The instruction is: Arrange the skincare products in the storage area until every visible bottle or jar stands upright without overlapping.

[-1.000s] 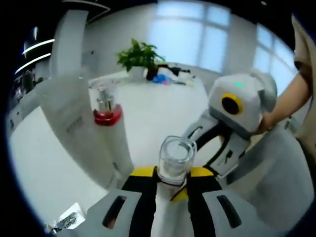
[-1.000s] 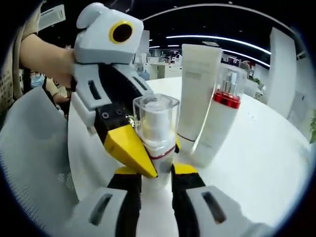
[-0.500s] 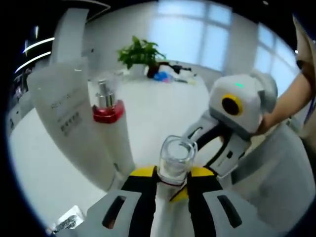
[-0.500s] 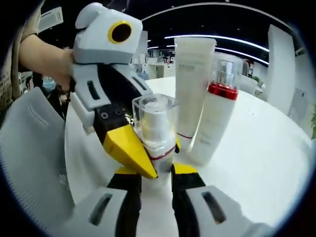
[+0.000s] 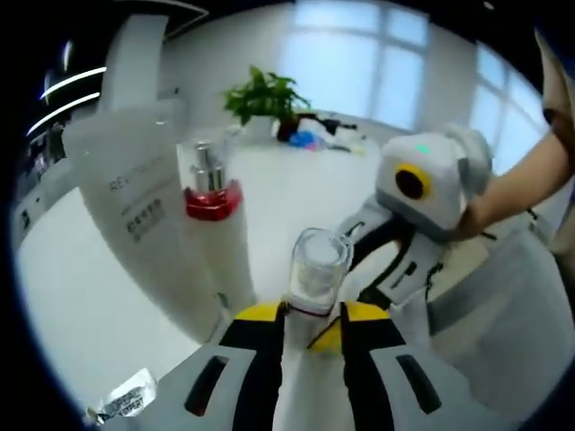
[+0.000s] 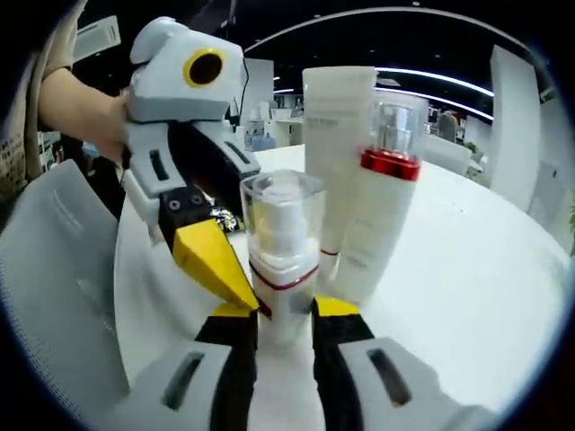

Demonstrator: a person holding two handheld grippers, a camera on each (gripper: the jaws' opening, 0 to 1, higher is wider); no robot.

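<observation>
I have both the left gripper and right gripper clamped on the clear-capped bottle, upright beside the red-collared bottle and tube, away from the table edge. I should release one side gently, keeping it vertical.

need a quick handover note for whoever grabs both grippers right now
Left gripper: shut on the clear-capped bottle.
Right gripper: shut on that same bottle from the opposite side.
The bottle stands upright over the white table. Just beyond it the white tube and the red-collared pump bottle stand upright, close together.
Done: all three upright.
Left: probably release the bottle with a gap from the other two, then back both grippers off.
</observation>
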